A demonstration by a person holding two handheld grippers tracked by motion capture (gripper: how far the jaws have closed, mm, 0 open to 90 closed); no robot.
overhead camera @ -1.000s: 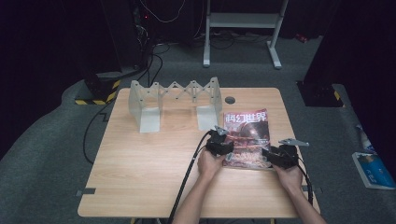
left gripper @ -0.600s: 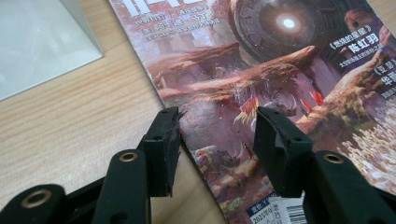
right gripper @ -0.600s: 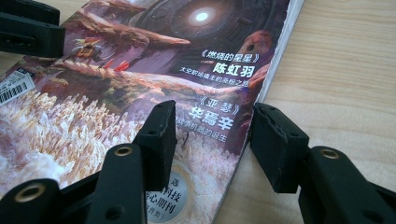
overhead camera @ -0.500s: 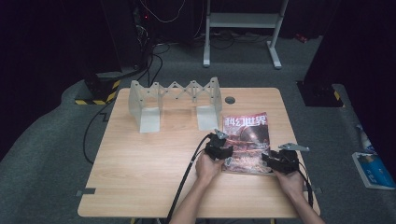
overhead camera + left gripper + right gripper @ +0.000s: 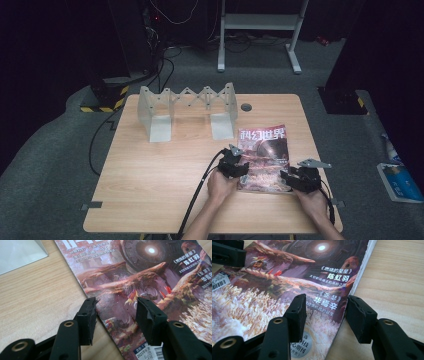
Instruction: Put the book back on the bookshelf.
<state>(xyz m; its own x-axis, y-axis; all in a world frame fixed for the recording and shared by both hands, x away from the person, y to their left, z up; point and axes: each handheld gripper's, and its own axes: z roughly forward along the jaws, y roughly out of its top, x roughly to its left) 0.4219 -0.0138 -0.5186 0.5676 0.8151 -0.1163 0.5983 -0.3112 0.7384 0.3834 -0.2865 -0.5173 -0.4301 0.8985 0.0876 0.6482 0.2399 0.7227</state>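
- Magazine (image 5: 263, 157) lies flat on the table (image 5: 150, 190), cover up, just in front and to the right of the folding rack (image 5: 187, 107).
- Left gripper (image 5: 116, 308): jaws part-open, straddling the magazine's left edge, gripping nothing.
- Right gripper (image 5: 325, 311): jaws spread wide astride the magazine's right edge, empty.
- Change from a second ago: both hands have slid slightly nearer the magazine's near corners; the magazine itself has not shifted.
- Reading: both grippers look lined up to pinch opposite edges; the lift has not yet started.

Both claws, left (image 5: 234, 163) and right (image 5: 299, 177), stand apparently open, forearms low.
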